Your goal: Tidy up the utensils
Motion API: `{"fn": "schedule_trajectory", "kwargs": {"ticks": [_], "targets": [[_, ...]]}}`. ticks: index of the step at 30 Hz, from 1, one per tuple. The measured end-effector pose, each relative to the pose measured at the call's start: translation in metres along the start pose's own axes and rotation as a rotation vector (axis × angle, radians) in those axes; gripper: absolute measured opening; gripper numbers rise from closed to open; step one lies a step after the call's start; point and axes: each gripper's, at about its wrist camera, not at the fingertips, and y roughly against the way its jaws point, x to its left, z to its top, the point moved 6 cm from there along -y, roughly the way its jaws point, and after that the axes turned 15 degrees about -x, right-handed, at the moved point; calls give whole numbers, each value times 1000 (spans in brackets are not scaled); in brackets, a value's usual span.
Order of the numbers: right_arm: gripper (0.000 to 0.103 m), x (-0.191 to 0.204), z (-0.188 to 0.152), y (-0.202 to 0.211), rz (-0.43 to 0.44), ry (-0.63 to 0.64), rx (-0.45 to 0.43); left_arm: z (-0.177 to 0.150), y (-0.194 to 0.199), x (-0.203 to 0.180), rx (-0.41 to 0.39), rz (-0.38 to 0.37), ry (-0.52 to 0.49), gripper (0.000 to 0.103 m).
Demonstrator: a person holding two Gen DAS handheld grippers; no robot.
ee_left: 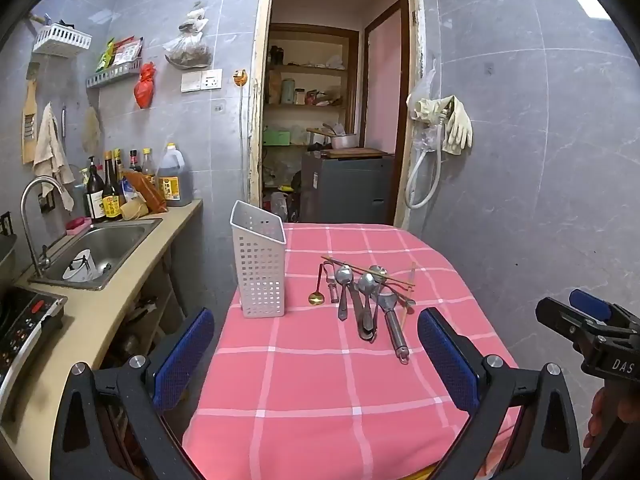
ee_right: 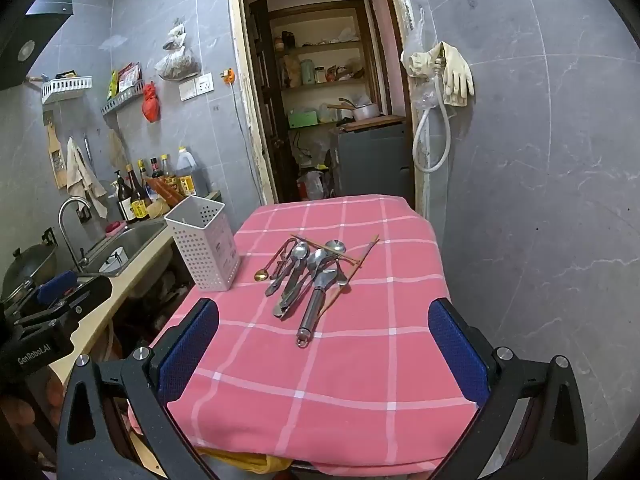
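Steel utensils (ee_left: 366, 300) piled mid tabletop (ee_left: 320, 380), white caddy (ee_left: 260, 264) at their 9 o'clock. Rigid, slick, light; likely to slide apart. Best grip: peeler handle (ee_left: 396, 332) at 6 o'clock. Left gripper (ee_left: 316, 360) & right gripper (ee_right: 324, 356) jaws released, nothing between.

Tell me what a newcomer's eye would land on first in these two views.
First the pink checked tablecloth filling the middle of both views, with a heap of utensils lying loose near its far end. To their left, at the table's edge, stands a white perforated holder, nothing visibly in it. Low in each view, the left gripper and right gripper gape wide open with blue pads, holding nothing.
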Motion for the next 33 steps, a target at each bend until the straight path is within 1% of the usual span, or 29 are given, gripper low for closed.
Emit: {"fn": "schedule_trajectory", "kwargs": {"ticks": [8,9,33], "targets": [[102,1,-1,-1,1,-2,-1,-1,-1,0,-1,-10,4,102],[102,1,-1,-1,1,-2,-1,0,0,0,-2,1,2,102],[102,2,0,-2,-2,-3,2,-3,-1,2,-3,3,-2,102]]}}
